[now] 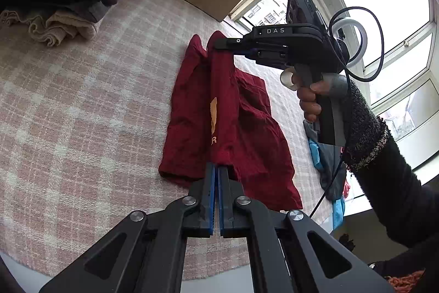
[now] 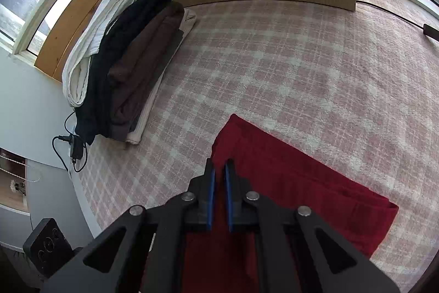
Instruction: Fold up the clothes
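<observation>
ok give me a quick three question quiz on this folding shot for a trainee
1. True or false: both grippers are shut on the red garment.
2. Multiple choice: the stack of folded clothes sits on
A. the window sill
B. the pink plaid cover
C. the floor
3. Short answer: what colour is the print on the garment?

Key
1. True: the left gripper pinches its near end and the right gripper its far end.
2. B
3. Orange.
</observation>
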The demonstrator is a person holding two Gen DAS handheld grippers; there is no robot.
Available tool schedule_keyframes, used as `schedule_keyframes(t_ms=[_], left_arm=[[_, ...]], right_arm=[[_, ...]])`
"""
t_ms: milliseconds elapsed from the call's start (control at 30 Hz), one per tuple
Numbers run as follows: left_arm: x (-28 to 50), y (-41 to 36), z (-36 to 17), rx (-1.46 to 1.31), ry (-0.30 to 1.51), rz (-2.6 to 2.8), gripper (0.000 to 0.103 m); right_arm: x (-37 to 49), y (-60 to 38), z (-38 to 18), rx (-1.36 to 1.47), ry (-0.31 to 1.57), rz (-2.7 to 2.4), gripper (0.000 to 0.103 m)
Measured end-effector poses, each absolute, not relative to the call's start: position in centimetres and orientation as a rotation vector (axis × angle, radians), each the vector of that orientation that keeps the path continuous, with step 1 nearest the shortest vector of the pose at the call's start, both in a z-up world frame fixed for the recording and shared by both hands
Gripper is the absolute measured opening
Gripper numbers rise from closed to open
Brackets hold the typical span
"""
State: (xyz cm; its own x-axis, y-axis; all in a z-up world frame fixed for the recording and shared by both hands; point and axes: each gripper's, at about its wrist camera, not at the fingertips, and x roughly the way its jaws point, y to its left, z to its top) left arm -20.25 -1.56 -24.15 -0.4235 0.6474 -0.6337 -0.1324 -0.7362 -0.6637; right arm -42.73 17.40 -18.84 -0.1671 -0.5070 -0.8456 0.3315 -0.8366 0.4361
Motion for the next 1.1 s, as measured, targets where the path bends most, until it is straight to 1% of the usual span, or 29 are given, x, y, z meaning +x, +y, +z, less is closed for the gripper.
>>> schedule_keyframes(t_ms=[100, 200, 267, 300, 333, 367, 433, 500, 600, 700, 733, 767, 833, 900, 1033, 1100], left_arm=[[-21.2, -2.8, -25.5, -1.327, -0.753, 2.156, 0.001], [-22.1, -3.6, -26.7, -1.375, -0.735, 2.146, 0.001], [-22.6, -4.0, -27.5, -1.432, -0.726, 2.114, 0.0], [-22.5, -4.4, -27.8, -1.466, -0.712, 2.092, 0.0], [-22.4, -4.7, -27.8, -1.488, -0.688, 2.083, 0.0], [-22.1, -5.1, -27.5, -1.495, -0.662, 2.086, 0.0], [-21.7, -6.4, -26.4, -1.501, -0.616, 2.113, 0.0], [-22.2, -7.2, -24.8, -1.502, -0.567, 2.132, 0.0], [-25.4, -5.6, -21.7, -1.411, -0.434, 2.151, 0.001], [-29.6, -2.1, -19.5, -1.331, -0.326, 2.126, 0.005], [-31.2, -0.7, -19.3, -1.316, -0.3, 2.106, 0.005], [-32.6, 0.6, -19.3, -1.317, -0.276, 2.095, 0.009], [-35.6, 3.3, -19.8, -1.342, -0.205, 2.106, 0.012], [-38.2, 5.5, -20.7, -1.381, -0.139, 2.12, 0.012], [-41.0, 8.1, -22.7, -1.446, -0.077, 2.11, 0.012], [-41.5, 8.8, -23.5, -1.469, -0.016, 2.131, 0.011]], right_arm=[[-43.2, 16.8, -20.0, 1.6, -0.198, -2.075, 0.007], [-43.8, 16.7, -20.8, 1.62, -0.207, -2.123, 0.007], [-44.2, 16.6, -20.9, 1.624, -0.24, -2.106, 0.01], [-44.2, 16.7, -20.9, 1.649, -0.261, -2.071, 0.02], [-44.0, 17.3, -20.5, 1.649, -0.309, -2.033, 0.026], [-43.6, 18.3, -19.4, 1.615, -0.354, -2.023, 0.028], [-42.5, 20.7, -17.1, 1.535, -0.42, -2.045, 0.039], [-41.0, 23.8, -14.6, 1.446, -0.456, -2.111, 0.042], [-39.0, 27.1, -13.5, 1.435, -0.331, -2.305, 0.042], [-38.9, 28.9, -15.8, 1.525, -0.282, -2.311, 0.042], [-39.0, 29.1, -16.7, 1.555, -0.232, -2.309, 0.042], [-39.0, 29.0, -17.4, 1.575, -0.166, -2.312, 0.042], [-39.2, 28.9, -18.8, 1.612, -0.064, -2.321, 0.042], [-39.5, 29.3, -19.7, 1.63, -0.069, -2.308, 0.042], [-40.2, 30.3, -20.8, 1.631, -0.127, -2.31, 0.043], [-40.2, 30.9, -21.3, 1.609, -0.197, -2.291, 0.043]])
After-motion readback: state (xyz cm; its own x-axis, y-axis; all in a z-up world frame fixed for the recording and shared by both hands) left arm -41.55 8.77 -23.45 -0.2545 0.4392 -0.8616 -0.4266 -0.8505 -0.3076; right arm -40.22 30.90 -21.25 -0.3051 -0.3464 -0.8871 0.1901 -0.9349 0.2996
